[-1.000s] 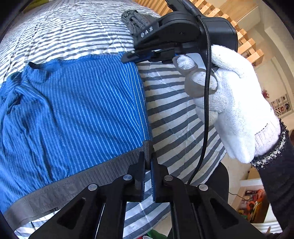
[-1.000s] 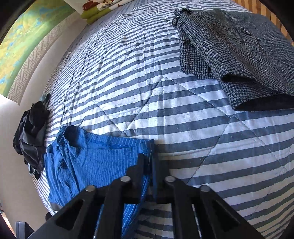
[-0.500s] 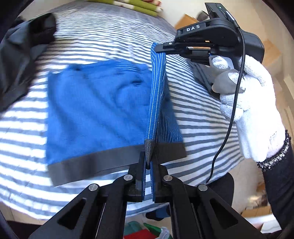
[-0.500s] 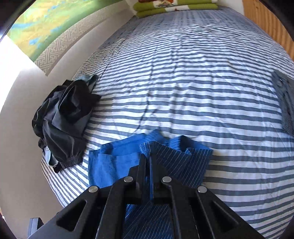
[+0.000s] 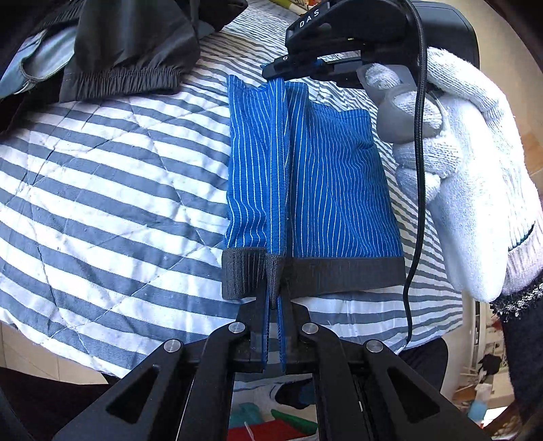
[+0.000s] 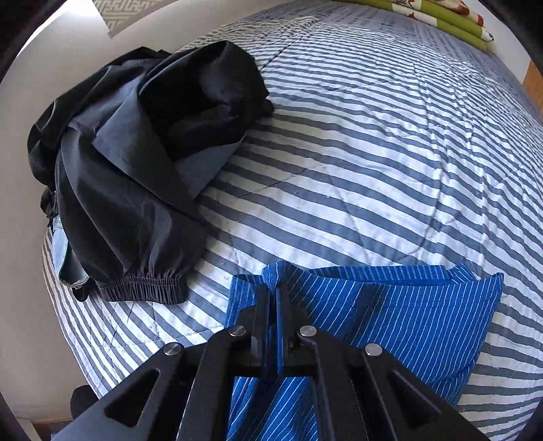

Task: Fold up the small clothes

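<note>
Blue pinstriped shorts (image 5: 339, 190) with a dark grey waistband (image 5: 346, 274) lie on the striped quilt (image 5: 112, 190), one side folded over the rest. My left gripper (image 5: 275, 288) is shut on the waistband at the fold's near end. My right gripper (image 5: 278, 68), held by a white-gloved hand (image 5: 468, 176), is shut on the fold's far hem. In the right wrist view that gripper (image 6: 273, 291) pinches the blue hem of the shorts (image 6: 390, 319). The lifted flap stretches between both grippers.
A heap of black and grey clothes (image 6: 135, 152) lies on the quilt (image 6: 373, 152) beside the shorts; its elastic cuff (image 5: 125, 79) is near the far hem. Green folded bedding (image 6: 441, 17) sits at the bed's far end. The bed edge (image 5: 51, 342) is close below.
Both grippers have carried one side of the shorts across the bed and over the rest, so the shorts now look half as wide. The black clothes heap has come close in both views.
</note>
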{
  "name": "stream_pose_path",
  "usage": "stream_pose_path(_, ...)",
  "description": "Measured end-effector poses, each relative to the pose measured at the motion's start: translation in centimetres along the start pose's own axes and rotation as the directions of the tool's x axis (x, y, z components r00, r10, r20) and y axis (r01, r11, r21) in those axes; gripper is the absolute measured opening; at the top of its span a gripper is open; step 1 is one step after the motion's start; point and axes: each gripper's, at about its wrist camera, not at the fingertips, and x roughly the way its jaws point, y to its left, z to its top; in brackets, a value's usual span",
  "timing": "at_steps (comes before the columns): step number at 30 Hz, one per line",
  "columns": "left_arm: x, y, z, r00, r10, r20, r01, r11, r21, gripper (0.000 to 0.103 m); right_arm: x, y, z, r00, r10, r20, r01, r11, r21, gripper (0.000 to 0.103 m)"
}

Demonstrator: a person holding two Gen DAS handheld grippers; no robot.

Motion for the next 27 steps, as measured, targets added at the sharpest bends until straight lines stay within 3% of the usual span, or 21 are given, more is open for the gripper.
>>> stream_pose_path(3,0.2,0.8,0.3,1.0,0.001,0.004,-0.001,1.0,-0.008,0.003,0.8,0.9,0.3,1.0,-0.014,-0.009,0.014,1.0,-0.02,0.003)
stream_pose_path(6,0.0,0.9,0.3,1.0,0.022,0.003,-0.022,1.0,0.019,0.005,1.3,1.5,0.5,0.999,0.03,-0.023,-0.031,0.998,-0.05,0.007)
stream_pose_path(10,-1.5,0.7,-0.1,0.999,0.048,-0.003,-0.048,0.998,0.035,0.024,-1.6,0.3,1.0,0.988,0.149,0.034,-0.148,0.989,-0.011,0.035)
stream_pose_path(12,-2.9,0.3,-0.2,0.995,0.088,0.037,-0.09,0.995,0.052,0.035,-4.4,-1.5,0.6,0.975,0.202,0.094,-0.204,0.979,0.011,0.035)
stream_pose_path(17,-4.8,-0.9,2.6,0.984,0.125,0.128,-0.143,0.98,0.141,0.036,-10.4,-9.3,-4.3,0.956,0.185,0.226,-0.217,0.968,0.125,0.035)
stream_pose_path(20,-3.6,-2.3,6.2,0.985,0.104,0.137,-0.13,0.971,0.199,0.034,-10.7,-12.9,-8.0,0.967,0.142,0.214,-0.188,0.959,0.214,0.032)
stream_pose_path(22,-2.1,-3.4,8.2,0.99,0.084,0.112,-0.107,0.969,0.223,0.034,-10.0,-13.7,-9.5,0.976,0.122,0.183,-0.163,0.96,0.228,0.023)
stream_pose_path(24,-0.1,-4.3,9.5,0.994,0.076,0.077,-0.091,0.969,0.228,0.033,-9.0,-13.9,-10.6,0.978,0.134,0.161,-0.17,0.957,0.235,0.022)
stream_pose_path(27,3.6,-3.9,11.1,0.986,0.159,0.057,-0.167,0.959,0.227,0.033,-6.9,-13.8,-11.5,0.976,0.173,0.132,-0.201,0.95,0.24,0.021)
